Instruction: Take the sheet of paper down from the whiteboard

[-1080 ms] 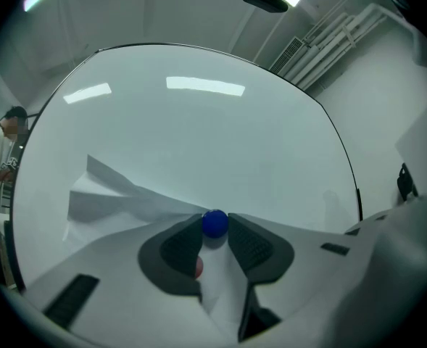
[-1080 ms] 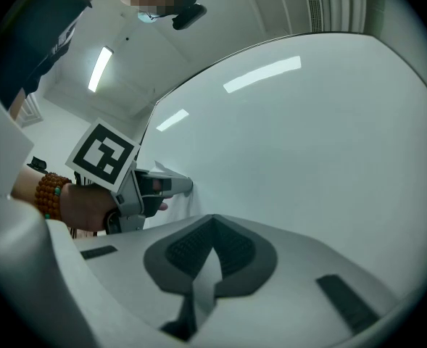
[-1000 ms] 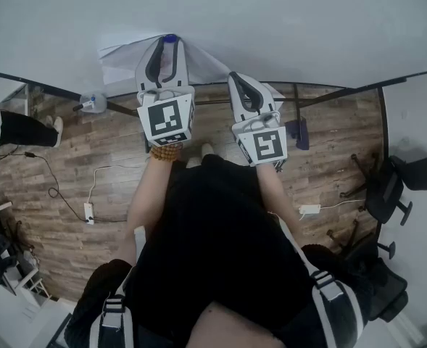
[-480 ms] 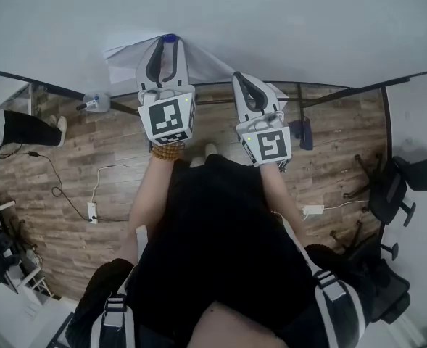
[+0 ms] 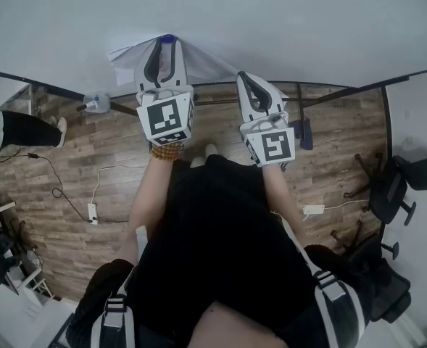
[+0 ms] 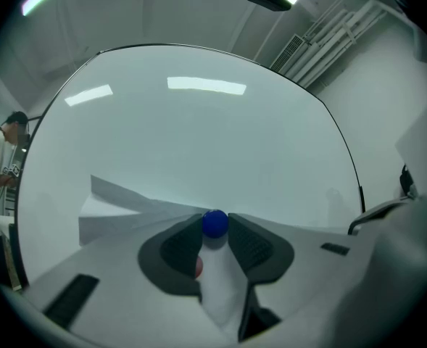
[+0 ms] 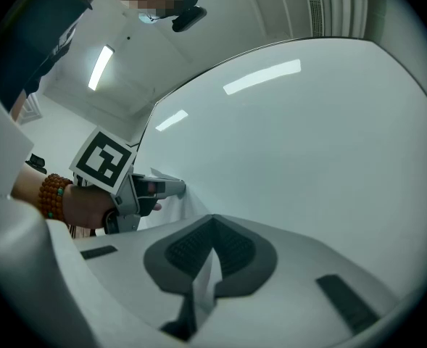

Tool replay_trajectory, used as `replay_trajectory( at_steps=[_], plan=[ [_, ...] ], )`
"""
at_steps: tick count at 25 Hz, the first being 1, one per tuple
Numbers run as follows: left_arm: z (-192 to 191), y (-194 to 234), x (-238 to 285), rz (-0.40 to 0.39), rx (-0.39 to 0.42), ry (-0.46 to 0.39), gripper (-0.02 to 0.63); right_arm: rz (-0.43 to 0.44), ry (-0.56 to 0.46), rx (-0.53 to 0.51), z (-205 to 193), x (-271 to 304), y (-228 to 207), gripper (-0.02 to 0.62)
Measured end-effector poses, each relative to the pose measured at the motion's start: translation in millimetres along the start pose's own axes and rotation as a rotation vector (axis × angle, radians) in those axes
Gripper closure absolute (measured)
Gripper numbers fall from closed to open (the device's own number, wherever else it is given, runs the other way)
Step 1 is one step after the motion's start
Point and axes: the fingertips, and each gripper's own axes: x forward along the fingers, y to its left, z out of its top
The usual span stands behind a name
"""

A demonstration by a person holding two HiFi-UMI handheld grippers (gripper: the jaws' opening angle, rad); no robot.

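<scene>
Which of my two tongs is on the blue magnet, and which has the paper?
The left tongs: their jaws grip the blue magnet on the sheet of paper at the whiteboard. The right tongs are shut on the paper's edge.

Your whiteboard [image 5: 285,20] fills the upper frame; on it, upper centre-left, the sheet of paper [image 5: 125,56] is pinned by a blue magnet [image 5: 169,39].

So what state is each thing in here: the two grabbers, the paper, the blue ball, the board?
left gripper: closed on the blue magnet
right gripper: shut, pinching an edge of the sheet of paper
blue magnet: gripped between the left jaws, against the sheet
sheet of paper: on the whiteboard, creased, edges lifting off it
whiteboard: upright, carrying the sheet
</scene>
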Motion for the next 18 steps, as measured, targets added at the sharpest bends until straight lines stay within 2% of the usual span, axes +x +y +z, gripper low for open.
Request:
replay_trajectory(
  at_steps=[6, 18],
  plan=[
    [-3, -6, 3, -0.008, -0.006, 0.006, 0.488, -0.008, 0.004, -0.004, -2, -7, -9, 0.601],
    [1, 0, 1, -0.001, -0.018, 0.003, 0.488, -0.022, -0.029, -0.007, 20, -17, -9, 0.600]
  ],
)
